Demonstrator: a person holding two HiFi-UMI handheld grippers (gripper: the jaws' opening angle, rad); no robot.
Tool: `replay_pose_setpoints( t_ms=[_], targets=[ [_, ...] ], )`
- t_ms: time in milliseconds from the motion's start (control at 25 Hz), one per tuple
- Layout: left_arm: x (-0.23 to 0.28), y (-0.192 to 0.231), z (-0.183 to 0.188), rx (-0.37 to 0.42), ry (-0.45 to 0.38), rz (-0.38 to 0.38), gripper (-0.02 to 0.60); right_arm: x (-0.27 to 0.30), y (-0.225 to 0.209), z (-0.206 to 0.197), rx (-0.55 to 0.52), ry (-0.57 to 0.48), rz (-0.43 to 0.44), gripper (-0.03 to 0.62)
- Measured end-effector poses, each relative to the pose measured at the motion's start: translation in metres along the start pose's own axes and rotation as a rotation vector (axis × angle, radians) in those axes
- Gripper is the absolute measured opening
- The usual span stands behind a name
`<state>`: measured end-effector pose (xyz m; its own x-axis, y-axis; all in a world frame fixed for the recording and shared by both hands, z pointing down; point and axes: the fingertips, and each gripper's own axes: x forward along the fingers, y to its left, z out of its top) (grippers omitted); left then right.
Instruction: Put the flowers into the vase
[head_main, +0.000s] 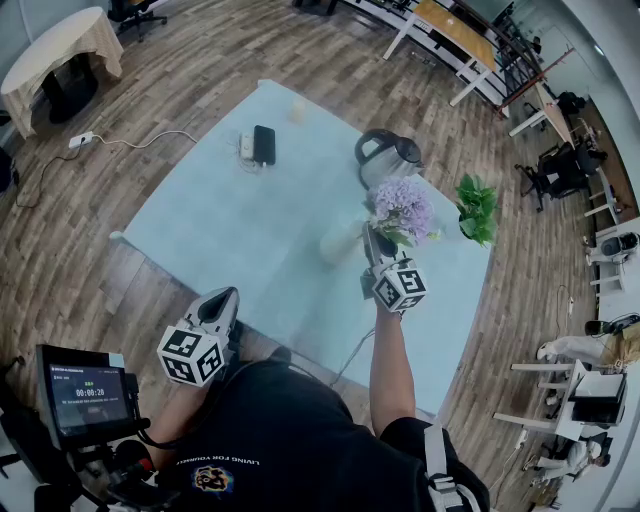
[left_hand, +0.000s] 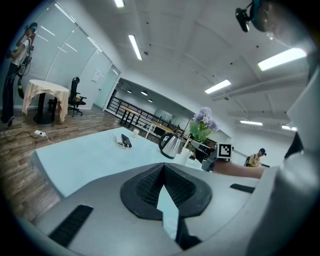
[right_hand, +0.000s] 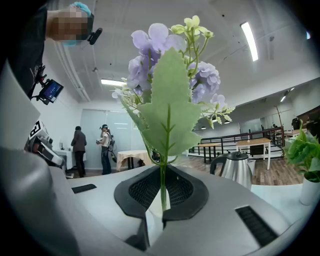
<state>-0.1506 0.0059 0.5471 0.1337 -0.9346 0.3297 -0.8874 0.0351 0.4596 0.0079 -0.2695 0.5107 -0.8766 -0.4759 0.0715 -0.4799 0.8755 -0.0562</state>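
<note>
head view: table (head_main: 220, 230), pale blue top, standing on a wood floor.

item 1, flowers (head_main: 402, 208): one lilac spray with green leaves, held above the right part of the table, on the near side of the kettle (head_main: 388, 155). the stem is upright.

item 2, right gripper (right_hand: 162, 192): jaws closed tight on the thin green stem. the right gripper view shows a large toothed leaf and the blooms rising straight up from the pads. in the head view the arm reaches out over the table and the marker cube faces up.

item 3, vase (head_main: 340, 243): cream, upright on the table, just left of the right gripper in the head view. the flowers are not in it; the blooms sit up and to the right of its mouth.

item 4, left gripper (left_hand: 164, 187): jaws drawn together, with only a thin sliver of table showing between the pads and nothing in it. it is held low near the table's near edge, close to the person's body and well apart from the flowers.

item 5, kettle: steel with a dark handle, on the table beyond the flowers.

item 6, plant (head_main: 476, 208): green, potted, near the table's right edge beside the flowers.

item 7, phone (head_main: 264, 144): dark and lying flat at the far side of the table, with a small white object touching its left side.

item 8, monitor (head_main: 90, 398): lit screen at the lower left, off the table.
</note>
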Motion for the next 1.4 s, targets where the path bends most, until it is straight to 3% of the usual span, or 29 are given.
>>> replay_pose_setpoints(
  t_ms=[1400],
  targets=[
    [-0.0008,0.0017,-0.0007,0.003,0.003,0.004,0.006,0.0005,0.0008,-0.0055,0.001,0.004,-0.002,0.031]
  ],
)
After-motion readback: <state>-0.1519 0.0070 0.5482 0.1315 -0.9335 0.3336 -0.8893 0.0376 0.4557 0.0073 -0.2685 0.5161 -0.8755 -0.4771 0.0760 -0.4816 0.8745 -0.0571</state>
